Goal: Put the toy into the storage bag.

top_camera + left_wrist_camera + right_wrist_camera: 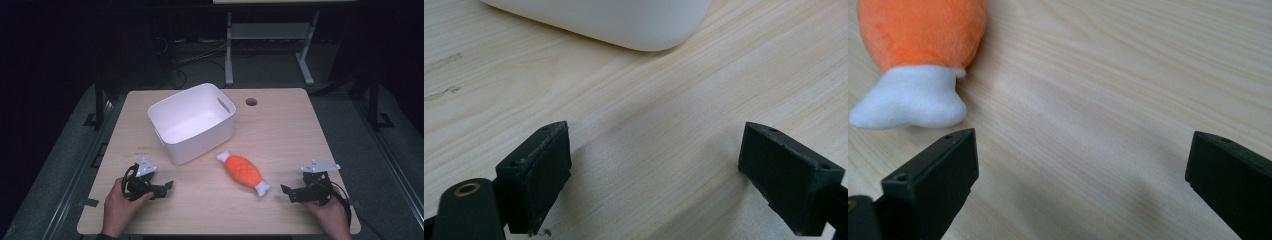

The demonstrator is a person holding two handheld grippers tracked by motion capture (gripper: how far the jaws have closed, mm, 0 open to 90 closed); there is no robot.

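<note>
Two claws: both rest low on the light wooden surface [280,135], one in each of the person's hands, neither holding anything.
Left claw [167,187]: jaws spread wide with bare wood between them, as the left gripper view [654,180] shows; it sits near the front left edge, well apart from the toy.
White bin: the white plastic bin with cut-out handles [192,122] stands empty, beyond the left claw, its rounded corner [624,25] just ahead of it.
Toy: the orange plush drumstick with white bone ends [243,172] lies flat between the two claws, slanting from beside the bin towards the near right.
Right claw [286,191]: jaws spread; its own view [1080,185] puts the white plush end [913,102] just ahead and to the left, not yet between the jaws.
Step in hand, as I judge it: the right claw looks set to pick up the toy.
Doing it well: swing left so the jaws straddle the toy, and close on the thick orange body rather than the slim white tip, which might slip.
In the way: nothing lies between claw and toy; only the bin's near wall needs clearing on a lift.
</note>
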